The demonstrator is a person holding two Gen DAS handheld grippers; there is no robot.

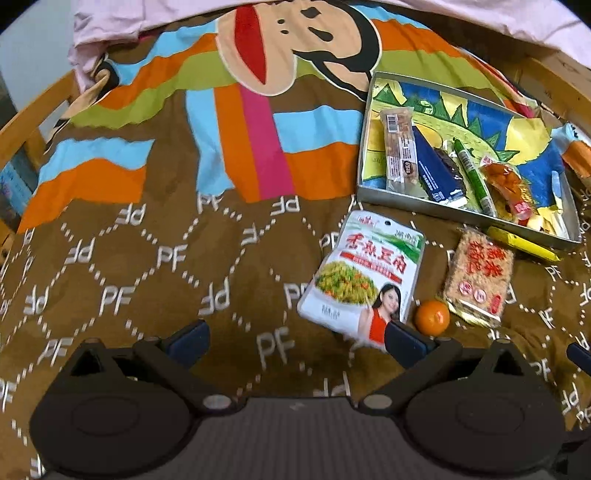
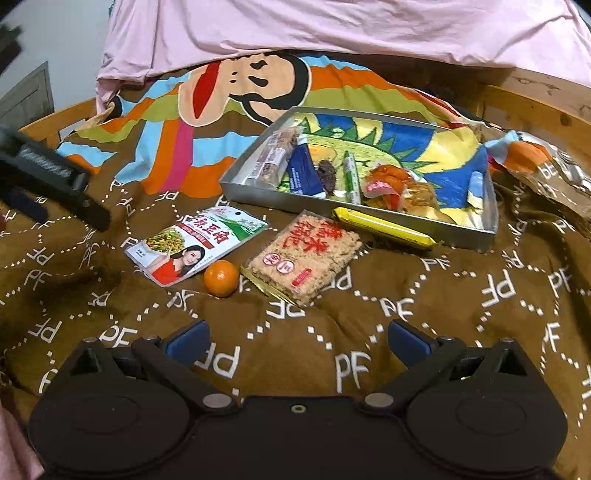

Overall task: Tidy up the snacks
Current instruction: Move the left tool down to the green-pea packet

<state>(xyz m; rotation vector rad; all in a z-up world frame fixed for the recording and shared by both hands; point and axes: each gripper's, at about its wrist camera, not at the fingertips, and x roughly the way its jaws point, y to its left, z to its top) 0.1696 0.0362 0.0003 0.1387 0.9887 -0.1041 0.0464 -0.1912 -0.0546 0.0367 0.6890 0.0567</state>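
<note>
A flat white snack pouch printed with a vegetable dish and a woman in red point(image 1: 364, 286) lies on the brown quilt with white "PF" lettering point(image 1: 155, 266), its near corner just beyond the right blue-padded fingertip of the left gripper point(image 1: 295, 341). That gripper hangs with its jaws spread wide and nothing between them; most of the pouch sits to the right of its gap. In the right wrist view the same pouch point(image 2: 195, 245) lies far and left of the right gripper point(image 2: 297, 341), which is likewise spread apart and empty above bare quilt.

Just right of the pouch's near end sits a small round orange fruit point(image 1: 431, 317), touching or nearly touching it. Right of the fruit lies a rectangular clear-wrapped rice-crisp block with red characters point(image 2: 304, 256), tilted. Beyond it a long yellow wrapped bar point(image 2: 384, 227) rests against the near wall of a shallow grey metal tray point(image 2: 243, 186).

Inside the tray, on a colourful dinosaur drawing, lie a brown nut bar in clear wrap point(image 1: 399, 147), a dark blue packet point(image 1: 436, 171), a thin green stick point(image 1: 474, 177) and an orange-red sealed snack point(image 1: 504, 182). A pink sheet point(image 2: 332, 29) covers the far end of the bed.
</note>
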